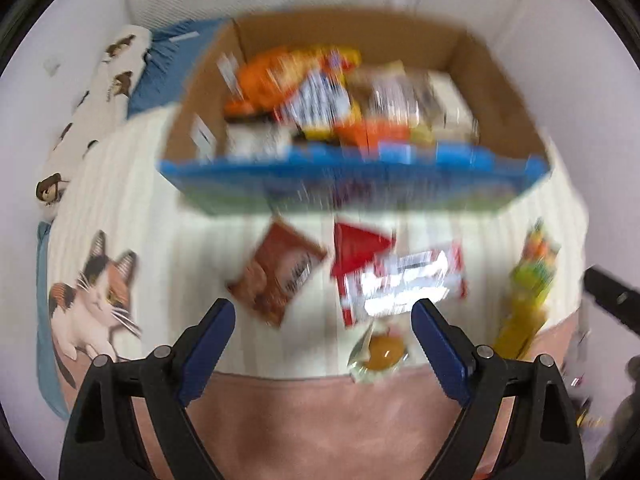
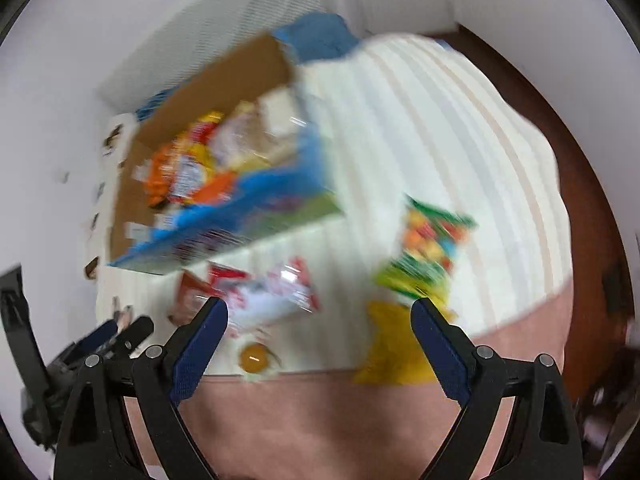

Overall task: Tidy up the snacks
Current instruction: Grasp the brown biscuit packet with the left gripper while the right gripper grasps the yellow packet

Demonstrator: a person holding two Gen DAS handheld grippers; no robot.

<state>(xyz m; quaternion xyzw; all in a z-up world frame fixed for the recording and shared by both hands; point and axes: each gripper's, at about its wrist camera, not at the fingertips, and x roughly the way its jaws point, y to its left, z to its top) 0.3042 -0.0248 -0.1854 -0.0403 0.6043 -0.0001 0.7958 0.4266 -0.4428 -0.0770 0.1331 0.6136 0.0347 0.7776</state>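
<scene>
A cardboard box (image 1: 508, 92) with a blue printed front holds several snack packs; it also shows in the right wrist view (image 2: 132, 184). Loose on the striped bed cover lie a brown packet (image 1: 280, 276), a red and white packet (image 1: 400, 280), a small clear pack with a golden cake (image 1: 384, 354) and a green and yellow bag (image 1: 528, 292). My left gripper (image 1: 323, 316) is open and empty above them. My right gripper (image 2: 319, 316) is open and empty over the red and white packet (image 2: 276, 300), the cake pack (image 2: 254, 358) and the green bag (image 2: 428, 248). Both views are blurred.
A cat-print cushion (image 1: 96, 300) lies at the left. A pink blanket edge (image 1: 320, 420) runs along the near side. A blue pillow (image 1: 160, 68) sits behind the box. A dark wooden bed frame (image 2: 592, 208) borders the right. The left gripper (image 2: 120, 336) shows at the right wrist view's left.
</scene>
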